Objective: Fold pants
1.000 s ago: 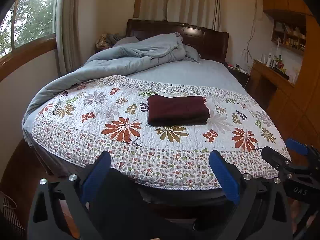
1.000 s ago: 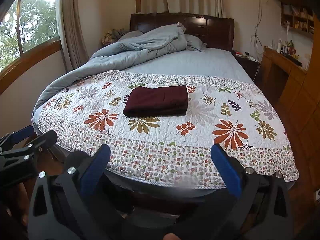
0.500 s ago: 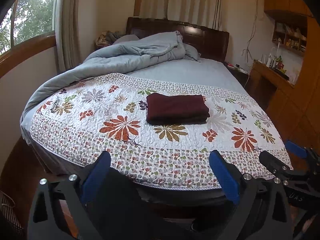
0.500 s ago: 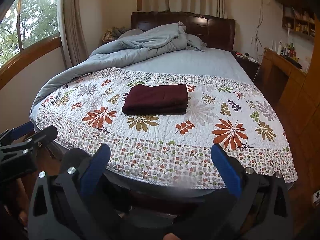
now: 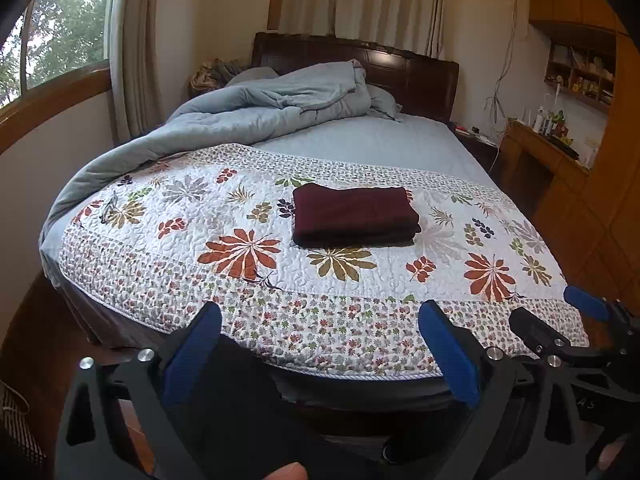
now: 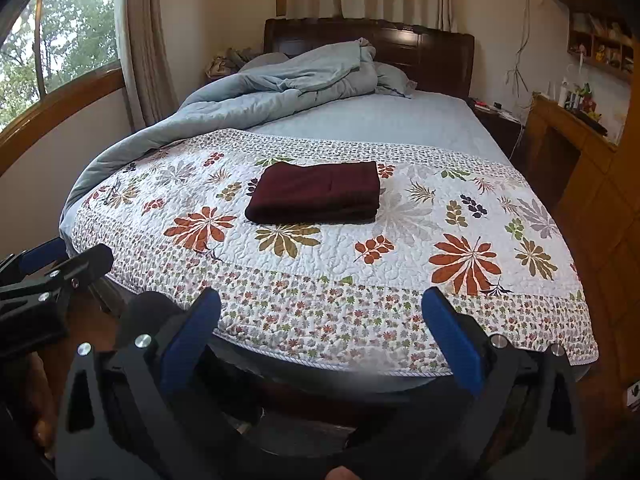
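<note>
Both claws, left gripper (image 5: 320, 344) and right gripper (image 6: 320, 332), stand released and empty, drawn slightly farther back than 1 s ago. The dark maroon folded fabric pants (image 6: 316, 192) lie well ahead on the floral quilted bedspread (image 6: 400, 280); folding appears complete.

Dark maroon pants (image 5: 354, 216) are lying folded into a compact, stacked rectangle, sitting flat near the middle of a floral quilt (image 5: 240, 280). The layered fold edges are showing along the near side, the long sides are running across the bed, and nothing is touching the bundle.
</note>
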The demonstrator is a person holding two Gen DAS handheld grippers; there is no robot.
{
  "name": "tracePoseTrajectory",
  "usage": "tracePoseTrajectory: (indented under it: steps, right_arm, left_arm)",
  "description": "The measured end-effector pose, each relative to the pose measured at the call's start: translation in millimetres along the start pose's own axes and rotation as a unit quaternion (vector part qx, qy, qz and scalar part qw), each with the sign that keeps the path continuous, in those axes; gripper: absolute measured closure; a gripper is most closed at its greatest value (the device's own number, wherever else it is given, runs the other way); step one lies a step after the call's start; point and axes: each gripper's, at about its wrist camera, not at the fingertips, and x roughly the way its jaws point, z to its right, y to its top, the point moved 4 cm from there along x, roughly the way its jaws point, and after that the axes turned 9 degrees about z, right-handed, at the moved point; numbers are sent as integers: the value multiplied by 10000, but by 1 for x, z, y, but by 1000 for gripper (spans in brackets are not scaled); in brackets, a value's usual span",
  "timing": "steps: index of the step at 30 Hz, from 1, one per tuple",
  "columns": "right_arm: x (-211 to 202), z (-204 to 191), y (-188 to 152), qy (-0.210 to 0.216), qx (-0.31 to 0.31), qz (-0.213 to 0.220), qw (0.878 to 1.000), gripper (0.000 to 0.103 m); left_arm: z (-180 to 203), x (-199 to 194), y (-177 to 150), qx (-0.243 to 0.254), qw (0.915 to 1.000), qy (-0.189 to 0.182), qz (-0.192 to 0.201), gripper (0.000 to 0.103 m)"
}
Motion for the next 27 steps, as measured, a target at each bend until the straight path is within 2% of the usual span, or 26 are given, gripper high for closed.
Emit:
tracePoseTrajectory:
  steps: [5,9,20,27]
  right_arm:
    - [1,0,0,-1,-3,3,10000,3]
    - [1,0,-1,0,7,4,10000,3]
    - [10,3,-6,18,79,-57,10000,3]
    - [12,4,-2,24,62,-3,10000,3]
  left_arm:
    - [1,-1,1,65,9999,79,32,4]
    - [-1,3,0,-61,10000,-53,-47,4]
    - [-4,8,-1,-121,9999,-49,-54,4]
    - [2,7,0,16,10000,37,21,4]
